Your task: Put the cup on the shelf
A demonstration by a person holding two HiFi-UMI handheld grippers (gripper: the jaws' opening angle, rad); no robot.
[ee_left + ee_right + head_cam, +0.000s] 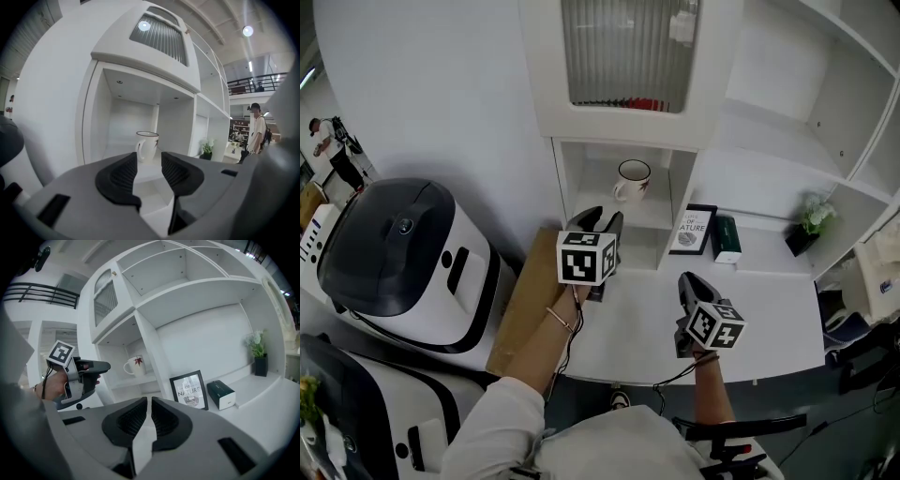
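As the left claw [149,161] gapes empty, right claw [149,405] sits closed.

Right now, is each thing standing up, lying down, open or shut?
cup: upright on the shelf, nobody holding it
left tool: open, empty
right tool: shut, empty
picture frame: standing upright
green box: lying flat, closed
plant: upright in its pot
cabinet door: shut
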